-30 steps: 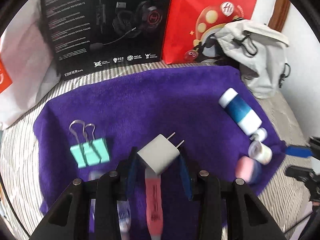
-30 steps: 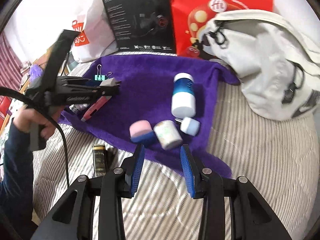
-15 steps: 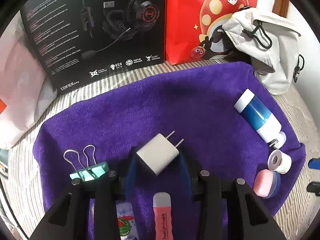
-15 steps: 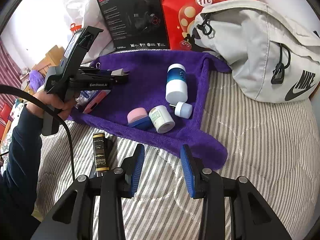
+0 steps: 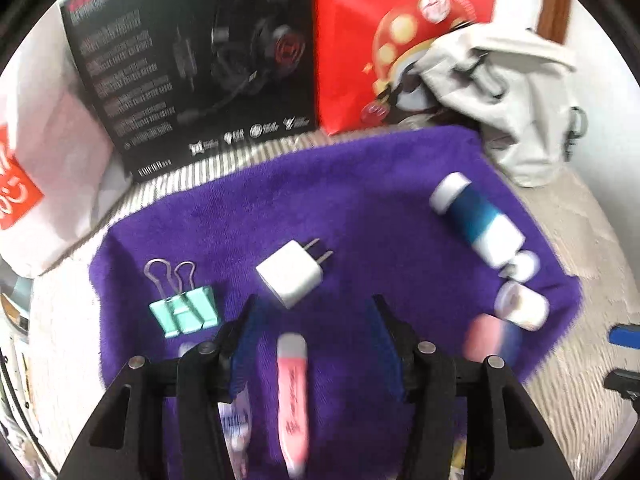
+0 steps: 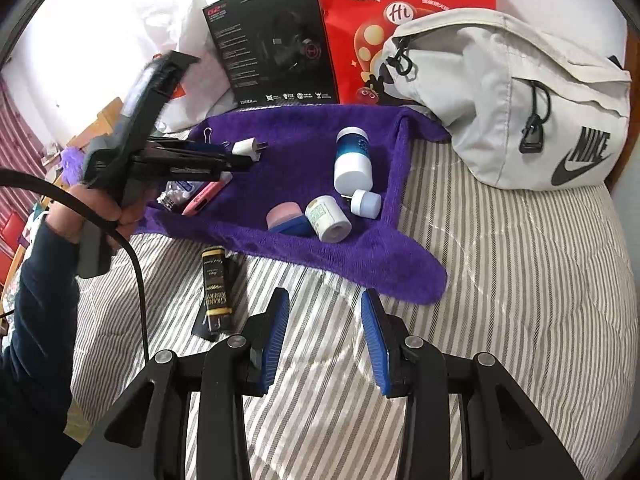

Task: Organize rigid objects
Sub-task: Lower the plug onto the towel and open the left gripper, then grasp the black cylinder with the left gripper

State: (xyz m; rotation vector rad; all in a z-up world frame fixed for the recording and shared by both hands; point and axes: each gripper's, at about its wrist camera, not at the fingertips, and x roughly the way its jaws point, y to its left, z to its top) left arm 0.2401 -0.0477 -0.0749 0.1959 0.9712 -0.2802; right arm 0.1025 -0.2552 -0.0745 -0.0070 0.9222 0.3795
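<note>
A white plug charger [image 5: 290,276] lies on the purple towel [image 5: 360,184], just beyond my left gripper [image 5: 313,304], which is open and holds nothing. A mint binder clip [image 5: 186,314] sits left of the charger. A pink tube [image 5: 294,384] lies under the gripper. On the towel's right side are a blue-and-white bottle [image 5: 476,220], a small white jar [image 5: 520,308], a white cap [image 5: 524,266] and a pink-and-blue case [image 5: 490,338]. My right gripper [image 6: 324,294] is open over the striped bedding, short of the towel's near edge [image 6: 360,264].
A black tube [image 6: 214,292] lies on the striped bedding left of my right gripper. Behind the towel stand a black headset box [image 5: 200,60] and a red bag [image 5: 400,40]. A grey sling bag [image 6: 520,100] lies at the right, a white plastic bag [image 5: 40,140] at the left.
My left gripper has opened and let go of the charger, which now lies on the towel ahead of the fingertips. The right gripper stays open over the bedding.
</note>
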